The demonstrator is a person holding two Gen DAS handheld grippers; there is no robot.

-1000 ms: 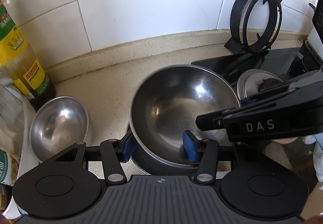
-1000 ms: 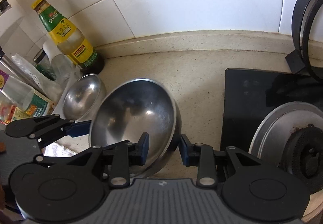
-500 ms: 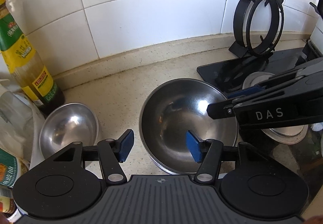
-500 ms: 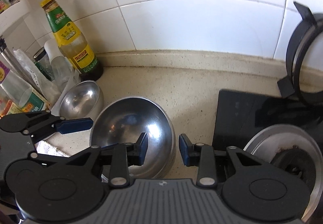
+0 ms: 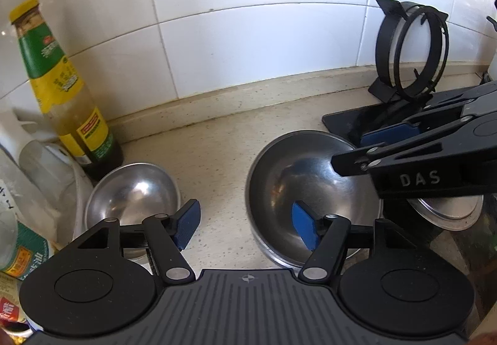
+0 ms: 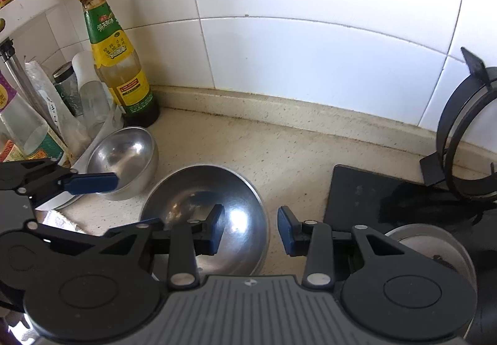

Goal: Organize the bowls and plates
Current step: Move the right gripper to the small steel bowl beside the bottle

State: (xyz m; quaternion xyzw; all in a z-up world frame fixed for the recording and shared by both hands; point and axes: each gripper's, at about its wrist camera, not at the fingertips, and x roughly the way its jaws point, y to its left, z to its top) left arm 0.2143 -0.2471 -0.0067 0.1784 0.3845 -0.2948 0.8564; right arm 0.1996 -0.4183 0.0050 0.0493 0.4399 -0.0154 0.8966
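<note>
A large steel bowl (image 5: 310, 189) (image 6: 198, 199) rests upright on the speckled counter. A small steel bowl (image 5: 133, 192) (image 6: 124, 155) sits to its left. My left gripper (image 5: 247, 228) straddles the large bowl's left rim. Its jaws are opening: one pad is inside the bowl, the other over the counter, and neither presses the rim. My right gripper (image 6: 251, 231) straddles the bowl's right rim with its jaws opening and a gap on both sides. In the left wrist view the right gripper's fingers (image 5: 391, 130) reach in over the bowl's right side.
A green-and-yellow sauce bottle (image 5: 62, 96) (image 6: 121, 71) stands against the tiled wall behind the small bowl, with jars and packets (image 6: 46, 115) crowded at the left. A black glass hob (image 6: 357, 196), a burner cap (image 6: 428, 248) and an upright pan support (image 5: 410, 53) lie to the right.
The large bowl, held tilted by both grippers a second ago, now sits level on the counter. Both pairs of jaws have spread off its rim and both grippers have drawn back.
</note>
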